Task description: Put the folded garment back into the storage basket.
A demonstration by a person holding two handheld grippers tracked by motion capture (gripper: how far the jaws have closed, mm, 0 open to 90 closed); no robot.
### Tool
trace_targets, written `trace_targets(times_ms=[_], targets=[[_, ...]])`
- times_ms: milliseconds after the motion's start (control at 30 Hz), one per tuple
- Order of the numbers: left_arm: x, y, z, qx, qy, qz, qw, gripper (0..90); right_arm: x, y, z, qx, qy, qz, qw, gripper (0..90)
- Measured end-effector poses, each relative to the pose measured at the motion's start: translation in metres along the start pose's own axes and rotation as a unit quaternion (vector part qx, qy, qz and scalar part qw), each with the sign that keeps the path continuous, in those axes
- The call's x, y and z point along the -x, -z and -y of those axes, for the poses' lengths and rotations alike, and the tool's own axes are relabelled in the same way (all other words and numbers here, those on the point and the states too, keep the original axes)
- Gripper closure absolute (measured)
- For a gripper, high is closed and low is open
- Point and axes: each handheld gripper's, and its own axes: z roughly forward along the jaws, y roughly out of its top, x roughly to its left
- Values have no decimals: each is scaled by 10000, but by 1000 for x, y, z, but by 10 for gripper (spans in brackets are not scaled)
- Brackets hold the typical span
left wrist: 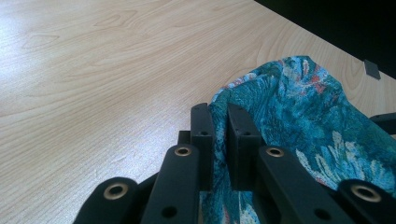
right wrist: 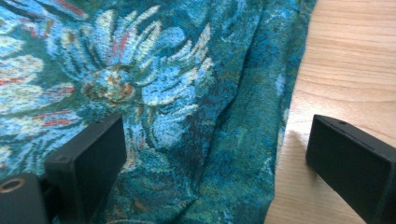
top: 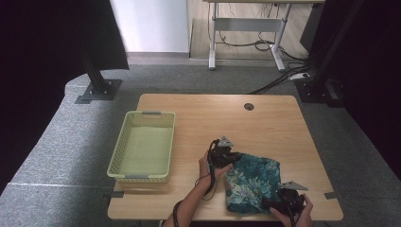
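Observation:
A teal cloth with a flower print (top: 253,182) lies bunched on the wooden table (top: 265,123) near its front right. My left gripper (top: 222,153) sits at the cloth's upper left corner, shut on a fold of the cloth (left wrist: 289,107) that runs up between its two black jaws (left wrist: 218,126). My right gripper (top: 283,201) hovers low over the cloth's front right edge. In the right gripper view its jaws stand wide apart (right wrist: 215,158), one over the cloth (right wrist: 154,93) and one over bare wood, with the hem between them and no pad pressing on it.
A pale green plastic basket (top: 142,116) stands on the left part of the table. A round cable hole (top: 249,106) sits near the far edge. Beyond the table are a dark post base (top: 98,90) and a white desk frame (top: 246,28).

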Motion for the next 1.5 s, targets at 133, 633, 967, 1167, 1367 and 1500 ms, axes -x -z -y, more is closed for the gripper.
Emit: trace_targets(times_ms=[133, 633, 967, 1167, 1367, 1500], targets=[[1, 1, 0, -11, 5, -12, 10000, 826, -2, 0, 0, 18, -29, 68, 10000, 71], [3, 2, -1, -77, -96, -79, 9999, 825, -14, 6, -3, 142, 187, -253, 9994, 512], [5, 2, -2, -100, -128, -92, 9998, 825, -9, 5, -4, 198, 66, -569, 9982, 695], [3, 4, -1, -117, -116, -94, 9998, 825, 6, 3, -2, 263, -369, -1120, 9927, 764], [2, 6, -1, -92, -81, -84, 9999, 825, 19, -3, 1, 336, -750, -1751, 9811, 797], [2, 10, -2, -70, -90, -64, 9999, 825, 30, -9, 4, 393, -1070, -2299, 9665, 808]])
